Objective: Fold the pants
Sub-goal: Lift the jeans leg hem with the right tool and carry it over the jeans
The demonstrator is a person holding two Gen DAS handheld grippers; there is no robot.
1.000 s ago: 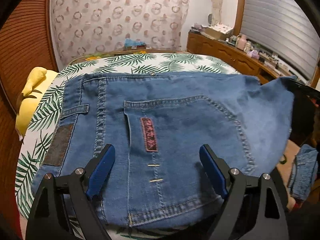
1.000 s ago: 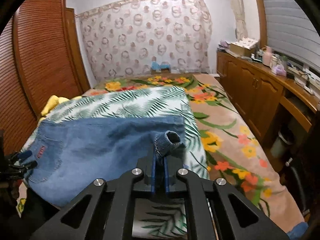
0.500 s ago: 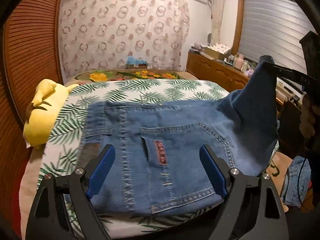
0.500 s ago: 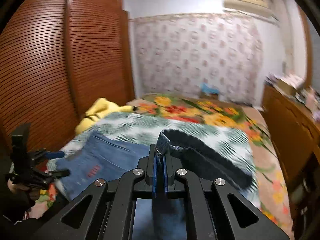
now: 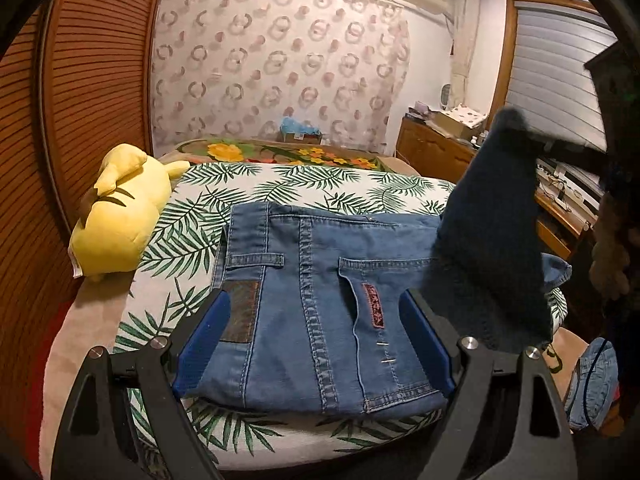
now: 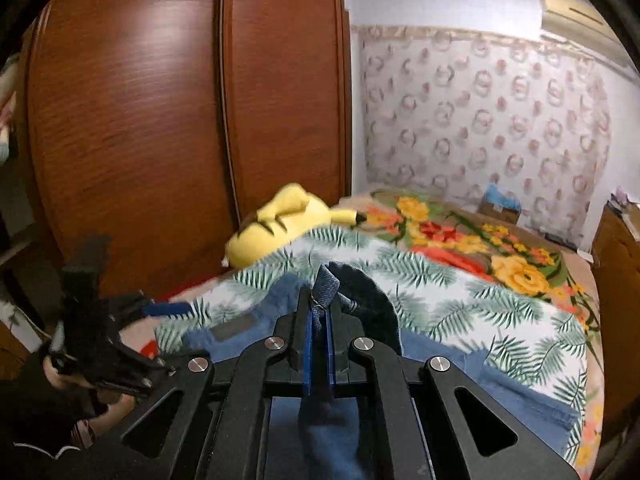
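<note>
A home bedroom: bed (image 5: 320, 184) with leaf-print cover, wooden wardrobe (image 6: 160, 120), patterned wallpaper (image 5: 280, 72)

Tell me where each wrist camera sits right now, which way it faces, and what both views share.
Left wrist: on the left gripper, open over the jeans, facing along the bed toward the patterned curtain; its own fingers show.
Right wrist: on the right gripper, shut on the jeans' lifted end, facing the wardrobe; the left gripper and hand show.
Shared: jeans, yellow plush, leaf-print sheet.
</note>
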